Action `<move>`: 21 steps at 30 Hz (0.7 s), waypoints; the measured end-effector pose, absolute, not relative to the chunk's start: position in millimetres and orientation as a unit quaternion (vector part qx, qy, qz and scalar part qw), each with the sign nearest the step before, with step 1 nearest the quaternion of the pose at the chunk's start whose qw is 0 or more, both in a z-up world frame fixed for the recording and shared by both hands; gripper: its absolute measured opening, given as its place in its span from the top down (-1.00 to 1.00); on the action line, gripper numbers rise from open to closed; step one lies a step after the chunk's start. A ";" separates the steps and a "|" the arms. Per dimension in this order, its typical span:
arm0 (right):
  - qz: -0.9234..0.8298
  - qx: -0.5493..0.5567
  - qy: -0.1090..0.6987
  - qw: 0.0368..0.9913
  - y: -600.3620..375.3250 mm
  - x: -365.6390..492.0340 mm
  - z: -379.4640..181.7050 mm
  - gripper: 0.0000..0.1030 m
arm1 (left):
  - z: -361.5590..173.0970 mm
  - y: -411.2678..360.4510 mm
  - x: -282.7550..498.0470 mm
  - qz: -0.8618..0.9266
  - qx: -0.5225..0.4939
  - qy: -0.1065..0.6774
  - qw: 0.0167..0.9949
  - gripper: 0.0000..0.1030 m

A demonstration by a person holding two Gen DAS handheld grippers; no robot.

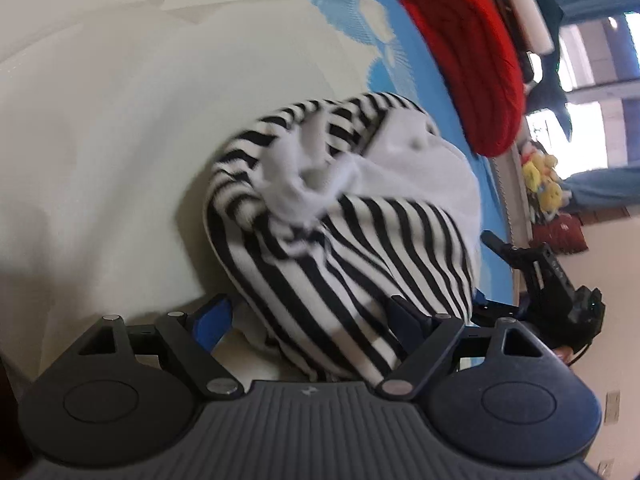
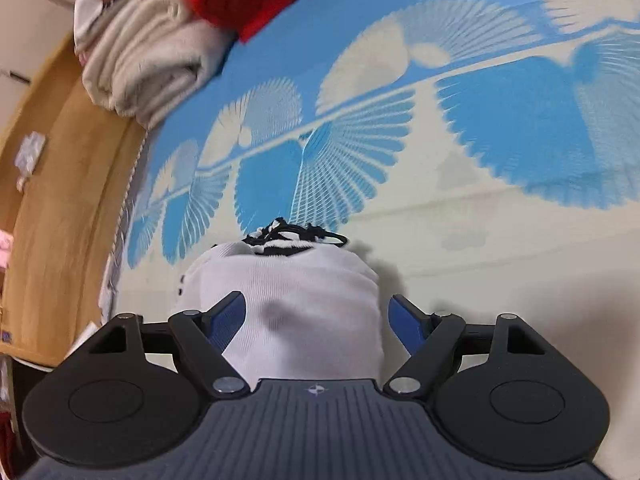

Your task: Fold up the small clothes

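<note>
Both my grippers, left gripper (image 1: 316, 316) and right gripper (image 2: 320, 316), stand spread, gripping nothing, straddling the striped garment (image 1: 360, 240) bundled on the cream sheet (image 1: 100, 120), near the blue pattern. Folding seems barely begun; next I'd pinch an edge and flatten it.

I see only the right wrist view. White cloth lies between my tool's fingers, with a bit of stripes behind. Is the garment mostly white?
Observer: No. In the left wrist view the garment is mostly black-and-white striped.
Operator: Where is the left tool?
Observer: The left tool is at the striped end, open, with the stripes between its fingers.
Operator: Does the cloth lie flat on top?
Observer: No. A white frill is bunched up on the stripes.
</note>
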State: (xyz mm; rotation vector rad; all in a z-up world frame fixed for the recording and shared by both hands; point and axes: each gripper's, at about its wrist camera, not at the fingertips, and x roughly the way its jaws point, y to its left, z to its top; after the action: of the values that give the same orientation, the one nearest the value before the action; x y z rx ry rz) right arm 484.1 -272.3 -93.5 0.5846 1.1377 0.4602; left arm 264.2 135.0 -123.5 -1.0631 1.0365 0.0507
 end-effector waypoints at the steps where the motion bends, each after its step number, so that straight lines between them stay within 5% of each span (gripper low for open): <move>1: 0.218 0.258 0.533 0.775 -263.7 490.7 -99.6 -0.55 | -127.3 138.5 266.8 0.034 -0.492 0.475 0.729 -0.69; 2: 0.226 0.247 0.544 0.770 -257.8 494.9 -104.2 -0.52 | -130.5 141.5 268.6 0.043 -0.495 0.476 0.726 -0.50; 3: 0.242 0.235 0.551 0.763 -250.5 498.4 -110.4 -0.27 | -131.7 143.8 269.6 0.051 -0.493 0.474 0.728 0.09; 6: 0.275 0.168 0.522 0.790 -235.8 492.1 -104.4 0.24 | -122.5 142.4 280.3 0.050 -0.452 0.467 0.759 0.56; 11: 0.268 0.177 0.485 0.813 -259.6 476.9 -94.3 0.34 | -89.3 132.5 369.4 -0.020 -0.319 0.484 0.815 0.61; 21: 0.121 0.386 0.393 0.826 -379.7 387.9 -123.1 0.37 | -70.5 5.1 584.5 -0.142 -0.128 0.492 0.849 0.73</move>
State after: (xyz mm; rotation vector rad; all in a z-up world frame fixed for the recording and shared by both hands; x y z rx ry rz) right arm 387.9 -379.7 -123.1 0.8195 0.8344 0.2568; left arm 584.5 5.1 -70.5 -0.2707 1.0377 -0.3000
